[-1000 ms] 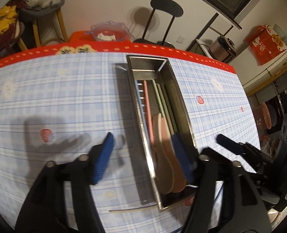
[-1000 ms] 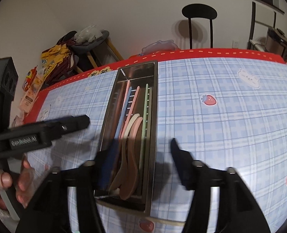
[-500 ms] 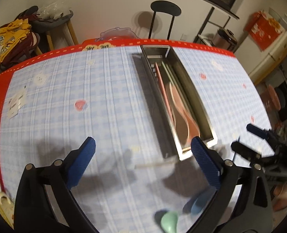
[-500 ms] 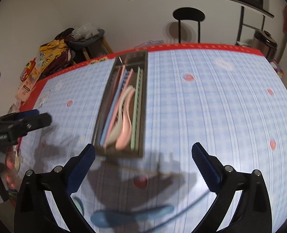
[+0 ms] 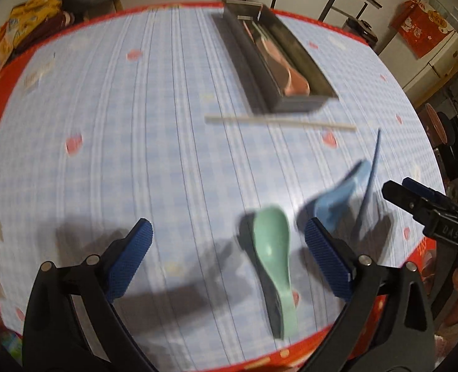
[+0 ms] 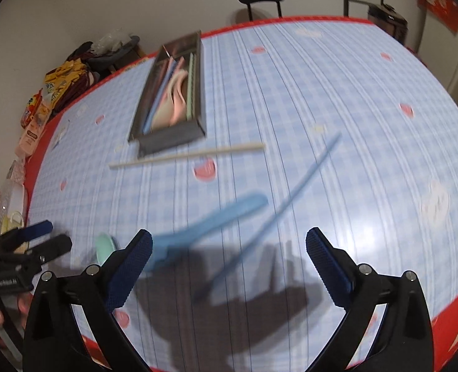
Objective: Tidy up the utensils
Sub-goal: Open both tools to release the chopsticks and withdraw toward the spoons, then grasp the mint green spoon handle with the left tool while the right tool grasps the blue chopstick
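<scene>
The left tongs (image 5: 226, 245) are spread wide and hold nothing; a mint-green plastic spoon (image 5: 274, 266) lies on the checked blue desk (image 5: 136, 124) between the fingers. The right tongs (image 6: 229, 254) are also spread and empty, above a light blue spoon (image 6: 204, 226). Both have just been opening. The grey metal utensil tray (image 5: 297, 102) sits at upper right.

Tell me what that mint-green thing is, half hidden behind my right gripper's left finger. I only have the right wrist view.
Observer: A mint-green plastic spoon, lying whole on the blue checked tablecloth.
Operator: Which way does its handle run?
Observer: Toward the near table edge; the bowl end faces the long steel tray.
Operator: Is the left gripper holding it?
Observer: No. The left gripper has just been opening its jaws; they stand wide, with the spoon on the cloth between them, not pinched.
</scene>
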